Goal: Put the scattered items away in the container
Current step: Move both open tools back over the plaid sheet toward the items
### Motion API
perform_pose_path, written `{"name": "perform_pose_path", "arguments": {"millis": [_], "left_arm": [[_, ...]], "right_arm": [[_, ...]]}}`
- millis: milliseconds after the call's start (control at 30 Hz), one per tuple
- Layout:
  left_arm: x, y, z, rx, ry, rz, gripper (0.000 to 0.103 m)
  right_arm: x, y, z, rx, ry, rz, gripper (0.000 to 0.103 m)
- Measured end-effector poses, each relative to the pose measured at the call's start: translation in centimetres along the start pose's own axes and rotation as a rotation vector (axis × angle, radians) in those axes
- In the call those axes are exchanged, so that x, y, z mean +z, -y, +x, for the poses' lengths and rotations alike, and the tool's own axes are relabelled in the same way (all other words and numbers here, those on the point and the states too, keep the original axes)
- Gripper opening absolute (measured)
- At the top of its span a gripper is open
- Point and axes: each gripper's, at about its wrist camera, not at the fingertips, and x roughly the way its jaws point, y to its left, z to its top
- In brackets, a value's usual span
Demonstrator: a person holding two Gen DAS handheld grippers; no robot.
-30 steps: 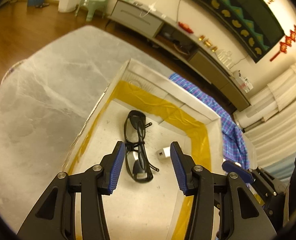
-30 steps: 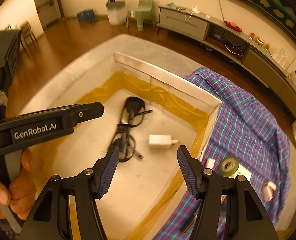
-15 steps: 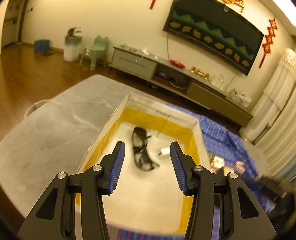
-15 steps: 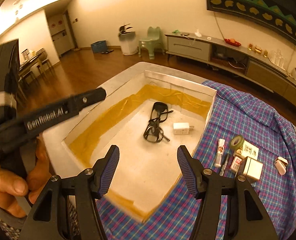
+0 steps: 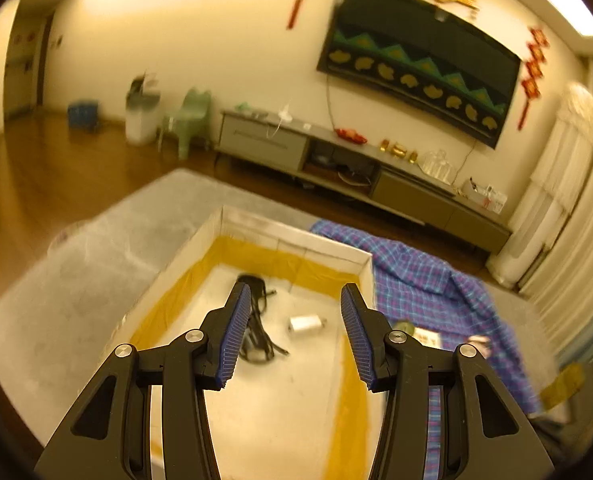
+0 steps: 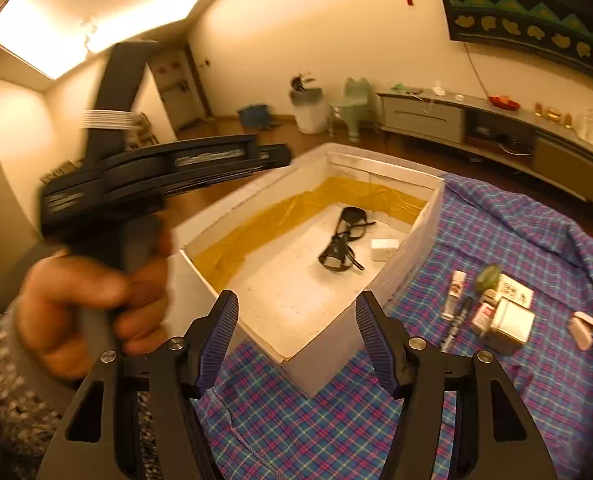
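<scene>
Scattered items are waiting at right of frame on the plaid cloth as both the left gripper and right gripper, jaws apart and empty, are pulling back from the container, where glasses and charger are lying, delivered.

Warm ceiling glow, seemingly motion-blurred.
</scene>
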Motion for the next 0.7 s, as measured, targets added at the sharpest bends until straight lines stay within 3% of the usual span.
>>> {"name": "perform_pose_path", "arguments": {"millis": [67, 100, 200, 333, 433, 500, 533, 600, 667, 700], "left_arm": [[-0.1, 0.4, 1.3, 0.028, -0.053, 0.038, 0.05], [0.2, 0.1, 1.8, 0.014, -0.067, 0.019, 0.05], [0.6, -0.3, 2.4, 0.063, -0.091, 0.008, 0.05], [-1.4, -1.4, 0.2, 0.086, -0.096, -0.071, 0.05], [-3.4, -1.8, -2.1, 0.047, -0.106, -0.124, 0.05], [-4.0, -1.6, -4.1, -0.04, -0.074, -0.152, 0.05], [-4.1, -1.2, -5.0, -0.044, -0.05, -0.142, 0.05], [-4.7, -0.6, -5.5, -0.008, -0.111, -0.139, 0.05], [-5.2, -0.4, -6.3, -0.083, -0.17, -0.172, 0.05], [-5.5, 0.0, -7.2, -0.098, -0.169, -0.165, 0.05]], "right_arm": [[-0.5, 0.9, -0.2, 0.034, 0.016, 0.011, 0.062], [-0.7, 1.4, -0.2, 0.047, 0.02, 0.024, 0.062], [-0.4, 3.1, 0.1, 0.043, 0.041, 0.064, 0.062], [0.7, 3.5, -0.3, 0.037, 0.075, 0.132, 0.062], [0.2, 2.2, -0.9, 0.024, 0.115, 0.118, 0.064], [-0.5, 1.1, -0.6, -0.007, 0.058, 0.105, 0.065], [-0.9, 0.5, -0.9, -0.027, 0.055, 0.101, 0.065], [-1.7, -0.3, -1.9, -0.039, 0.075, 0.108, 0.065], [-2.1, -0.7, -2.8, -0.073, 0.054, 0.142, 0.065], [-2.3, -0.9, -4.0, -0.075, 0.086, 0.159, 0.065]]}}
